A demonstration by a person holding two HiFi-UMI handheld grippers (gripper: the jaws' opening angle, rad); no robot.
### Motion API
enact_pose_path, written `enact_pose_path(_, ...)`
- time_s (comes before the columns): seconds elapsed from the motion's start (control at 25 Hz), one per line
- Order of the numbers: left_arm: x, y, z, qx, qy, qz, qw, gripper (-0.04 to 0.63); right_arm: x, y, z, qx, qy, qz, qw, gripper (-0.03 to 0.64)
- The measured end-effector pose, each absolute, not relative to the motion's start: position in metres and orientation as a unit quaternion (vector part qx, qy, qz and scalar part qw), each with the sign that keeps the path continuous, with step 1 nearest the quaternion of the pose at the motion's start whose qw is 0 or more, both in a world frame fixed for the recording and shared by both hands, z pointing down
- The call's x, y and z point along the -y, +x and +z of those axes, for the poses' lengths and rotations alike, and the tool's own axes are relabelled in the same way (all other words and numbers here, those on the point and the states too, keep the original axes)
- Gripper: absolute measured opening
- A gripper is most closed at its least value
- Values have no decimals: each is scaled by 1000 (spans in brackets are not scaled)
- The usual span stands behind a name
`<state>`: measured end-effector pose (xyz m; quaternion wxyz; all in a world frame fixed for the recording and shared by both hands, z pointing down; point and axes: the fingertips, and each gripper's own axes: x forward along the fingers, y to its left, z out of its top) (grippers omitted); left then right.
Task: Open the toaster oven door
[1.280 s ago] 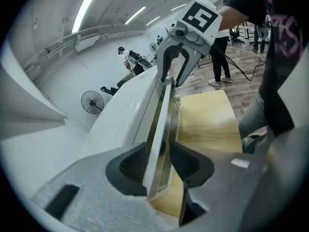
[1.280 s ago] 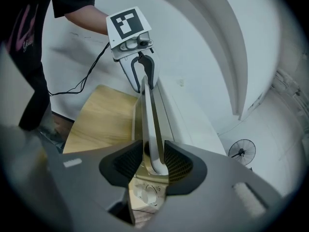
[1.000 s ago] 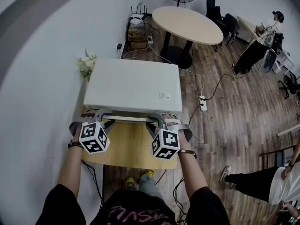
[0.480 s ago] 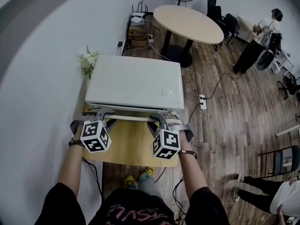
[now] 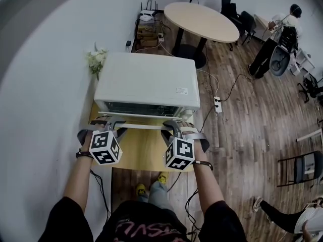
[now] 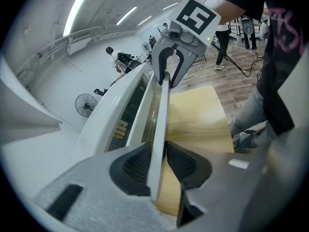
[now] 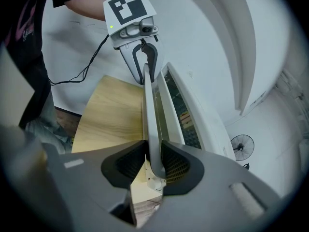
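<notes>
A white toaster oven (image 5: 146, 82) stands on a small wooden table (image 5: 141, 155). Its door (image 5: 136, 110) is tilted out a little at the top, with the pale handle bar (image 5: 141, 127) running across its front. My left gripper (image 5: 112, 123) holds the bar's left end and my right gripper (image 5: 171, 126) its right end. Both pairs of jaws are closing. In the left gripper view the bar (image 6: 161, 115) is pinched between the dark pads of the left gripper (image 6: 157, 161). The right gripper view shows the right gripper (image 7: 154, 161) pressed on the bar (image 7: 149, 115) in the same way.
The wall runs close along the left. White flowers (image 5: 96, 59) stand by the oven's back left corner. A round table (image 5: 202, 21), a power strip (image 5: 217, 105) with cables, chairs and people are on the wooden floor to the right.
The handle bar has come away from the oven's front toward me with both grippers on it. The door's glass front now shows below the oven's top.
</notes>
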<state>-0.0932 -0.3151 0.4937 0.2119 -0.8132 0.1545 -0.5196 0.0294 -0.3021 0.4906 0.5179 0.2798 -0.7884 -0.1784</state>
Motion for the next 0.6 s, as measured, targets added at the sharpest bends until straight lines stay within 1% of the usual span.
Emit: enact_pose_path(0.6,269,-100,520,-133,-812,-528,210,92,259,24,520,776,289,-150,540,110)
